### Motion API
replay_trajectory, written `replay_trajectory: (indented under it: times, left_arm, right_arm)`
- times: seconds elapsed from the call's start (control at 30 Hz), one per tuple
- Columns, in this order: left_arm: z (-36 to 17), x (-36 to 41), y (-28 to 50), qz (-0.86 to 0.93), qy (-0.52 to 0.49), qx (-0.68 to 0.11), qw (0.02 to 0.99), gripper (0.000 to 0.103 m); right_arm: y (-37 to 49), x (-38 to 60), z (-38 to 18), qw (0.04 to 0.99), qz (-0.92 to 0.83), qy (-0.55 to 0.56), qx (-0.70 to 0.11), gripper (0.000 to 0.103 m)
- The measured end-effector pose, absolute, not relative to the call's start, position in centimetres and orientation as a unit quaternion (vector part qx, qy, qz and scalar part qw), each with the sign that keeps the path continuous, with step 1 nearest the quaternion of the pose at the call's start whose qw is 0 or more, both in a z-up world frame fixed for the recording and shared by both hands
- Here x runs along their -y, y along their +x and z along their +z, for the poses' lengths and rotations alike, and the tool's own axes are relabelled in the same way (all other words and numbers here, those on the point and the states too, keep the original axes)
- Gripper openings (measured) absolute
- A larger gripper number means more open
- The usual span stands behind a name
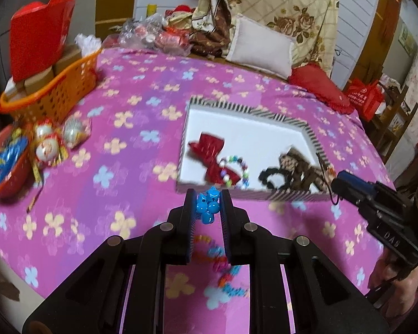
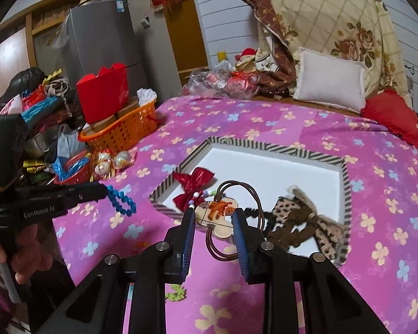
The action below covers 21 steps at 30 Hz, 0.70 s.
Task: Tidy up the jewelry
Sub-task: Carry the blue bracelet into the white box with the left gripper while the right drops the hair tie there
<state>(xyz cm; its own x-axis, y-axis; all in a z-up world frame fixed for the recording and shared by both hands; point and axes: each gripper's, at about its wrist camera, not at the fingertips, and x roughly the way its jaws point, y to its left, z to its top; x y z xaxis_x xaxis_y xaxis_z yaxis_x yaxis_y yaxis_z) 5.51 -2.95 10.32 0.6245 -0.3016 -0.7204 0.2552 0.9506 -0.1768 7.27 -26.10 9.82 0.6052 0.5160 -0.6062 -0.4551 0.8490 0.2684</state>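
My left gripper (image 1: 208, 198) is shut on a blue bead bracelet (image 1: 207, 208), held above the pink flowered bedspread just in front of the striped tray (image 1: 248, 110). In the right wrist view the left gripper (image 2: 104, 190) shows at the left with the blue bead bracelet (image 2: 122, 201) hanging from its tip. My right gripper (image 2: 214, 213) is shut on a brown hair tie with a cream clover charm (image 2: 216, 213), over the near rim of the tray (image 2: 278, 149). Inside the tray lie a red bow (image 1: 210, 154), a pastel bead bracelet (image 1: 235, 174), a black scrunchie (image 1: 271, 179) and a leopard-print bow (image 2: 301, 220).
A multicoloured band (image 1: 218, 258) and a green piece (image 2: 175, 292) lie on the bedspread near me. An orange basket (image 1: 50, 94), a red bowl (image 1: 7, 167) and wrapped round ornaments (image 1: 48, 146) crowd the left edge. Pillows (image 1: 260, 47) line the back.
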Motion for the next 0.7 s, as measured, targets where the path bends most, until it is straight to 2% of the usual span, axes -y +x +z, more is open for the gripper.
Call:
replay_trajectory:
  times: [0.37,0.7]
  left_arm:
    - [12.2,8.0,10.1,-0.166,-0.010,-0.396,0.903,0.016]
    - [7.6,11.9,15.6,-0.147,0.002,-0.440,0.886,0.015]
  right_arm:
    - [10.9,27.0,9.3,0.894,0.256,0.048,-0.365,0.026]
    - [15.8,26.5,5.6,0.878,0.248,0.050,-0.407,0.025]
